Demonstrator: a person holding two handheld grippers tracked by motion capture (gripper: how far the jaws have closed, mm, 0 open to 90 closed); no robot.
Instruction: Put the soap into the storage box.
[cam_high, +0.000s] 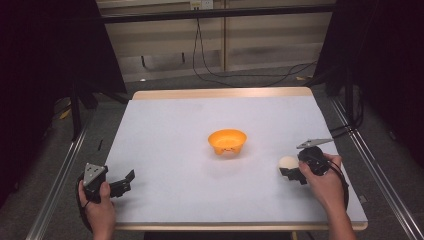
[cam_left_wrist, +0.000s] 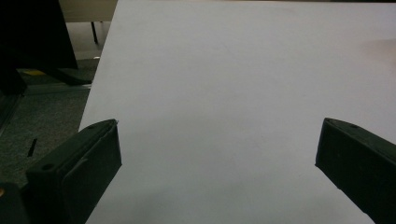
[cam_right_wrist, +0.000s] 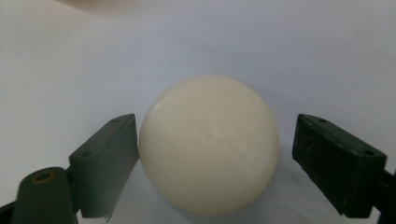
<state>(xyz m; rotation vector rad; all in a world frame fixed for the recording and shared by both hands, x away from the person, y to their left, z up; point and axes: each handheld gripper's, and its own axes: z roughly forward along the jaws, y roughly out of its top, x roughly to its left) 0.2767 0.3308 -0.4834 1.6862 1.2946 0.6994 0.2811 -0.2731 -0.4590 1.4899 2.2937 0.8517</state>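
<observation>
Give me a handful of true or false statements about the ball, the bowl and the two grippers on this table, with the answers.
1. The cream ball sits between the right gripper's jaws. True.
2. The ball lies inside the orange bowl. False: it rests on the table, to the right of the bowl.
3. The left gripper stands open with nothing between its jaws. True.
4. The bowl holds a second ball. False: it looks empty.
5. The left gripper touches the bowl. False: it is near the table's front left corner, well apart.

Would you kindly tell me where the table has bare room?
Free: far half behind the orange bowl; the stretch between left gripper and bowl. Crowded: right front, where the right gripper brackets the cream ball.
</observation>
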